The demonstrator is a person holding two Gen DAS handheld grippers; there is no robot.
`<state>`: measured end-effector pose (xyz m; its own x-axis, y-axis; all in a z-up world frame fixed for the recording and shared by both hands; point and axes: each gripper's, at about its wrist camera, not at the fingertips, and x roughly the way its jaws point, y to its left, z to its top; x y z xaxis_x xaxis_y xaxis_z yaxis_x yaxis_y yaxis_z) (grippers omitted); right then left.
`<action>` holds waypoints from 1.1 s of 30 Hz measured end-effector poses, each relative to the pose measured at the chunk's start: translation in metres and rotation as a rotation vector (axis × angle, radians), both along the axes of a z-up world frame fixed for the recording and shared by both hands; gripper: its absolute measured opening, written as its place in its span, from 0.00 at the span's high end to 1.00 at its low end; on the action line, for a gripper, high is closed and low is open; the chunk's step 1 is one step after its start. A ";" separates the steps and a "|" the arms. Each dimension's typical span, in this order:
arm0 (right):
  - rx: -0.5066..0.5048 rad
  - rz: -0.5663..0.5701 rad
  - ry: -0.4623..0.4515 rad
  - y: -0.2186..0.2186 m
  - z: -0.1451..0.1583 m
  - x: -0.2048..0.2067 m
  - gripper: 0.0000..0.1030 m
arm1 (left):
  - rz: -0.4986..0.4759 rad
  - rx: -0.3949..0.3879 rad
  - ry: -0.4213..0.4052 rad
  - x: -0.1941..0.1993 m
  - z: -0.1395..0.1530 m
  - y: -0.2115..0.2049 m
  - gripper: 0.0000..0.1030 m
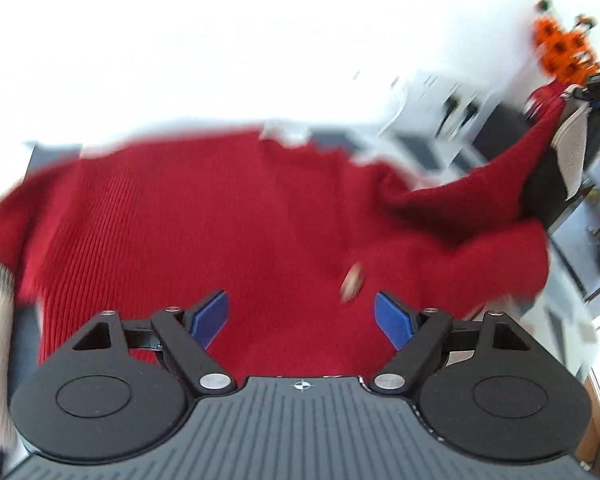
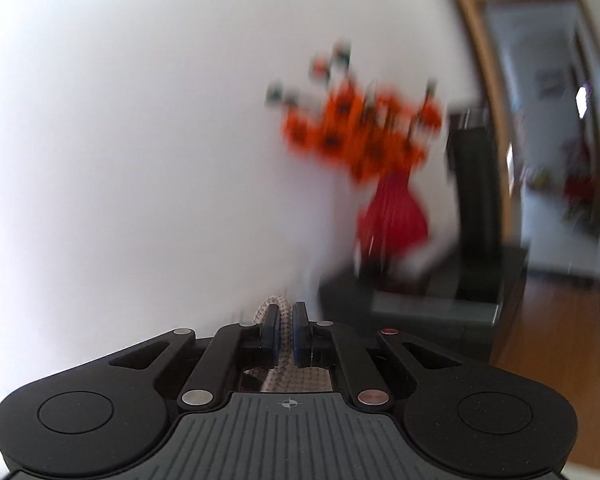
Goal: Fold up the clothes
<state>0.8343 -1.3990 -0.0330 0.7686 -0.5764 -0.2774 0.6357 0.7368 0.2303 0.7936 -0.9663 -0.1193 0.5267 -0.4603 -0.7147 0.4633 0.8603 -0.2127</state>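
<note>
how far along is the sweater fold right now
Early. Done: the red sweater is spread out on the surface. In hand: the right claw is shut on its beige cuff, lifting that sleeve up; the left claw hangs open over the body. Left: no completed fold shows yet.

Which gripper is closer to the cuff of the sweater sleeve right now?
Right. The right gripper is shut on the beige cuff. The left gripper is open over the red sweater body, away from that cuff.
</note>
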 end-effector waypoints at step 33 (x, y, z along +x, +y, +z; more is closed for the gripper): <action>0.211 0.850 0.549 0.020 -0.197 0.076 0.89 | -0.201 0.083 0.032 0.175 -0.076 -0.122 0.21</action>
<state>0.9106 -1.3789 -0.2301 0.6364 0.1991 -0.7453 -0.0196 0.9700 0.2424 0.9686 -1.0887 -0.1949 0.4069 -0.4926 -0.7693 0.6215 0.7665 -0.1620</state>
